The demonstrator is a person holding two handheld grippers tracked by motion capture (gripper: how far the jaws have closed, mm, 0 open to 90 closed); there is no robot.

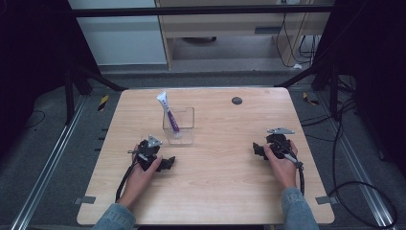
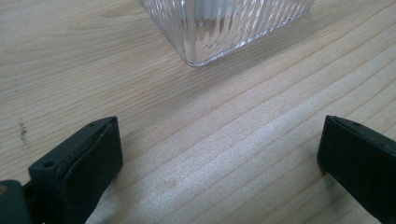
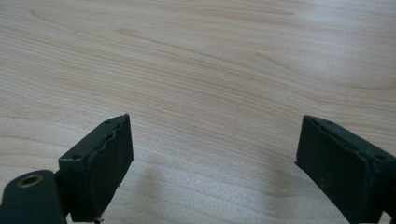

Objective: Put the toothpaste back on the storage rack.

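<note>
Pale wood counter (image 1: 215, 191) is carrying a clear ribbed container (image 1: 179, 125) with a white-and-purple tube (image 1: 168, 111) leaning inside, sitting at centre frame, just above the left tongs (image 1: 168, 163). Right tongs (image 1: 258, 149) are resting well apart at right. Both are gaping, gripping nothing.

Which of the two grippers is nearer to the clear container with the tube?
The left gripper: it rests just in front of the clear container holding the tube, while the right gripper lies well off to its side.

The white-and-purple plastic tube (image 1: 168, 114) in the clear ribbed glass box (image 1: 186, 130) carries print — too small to read.
</note>
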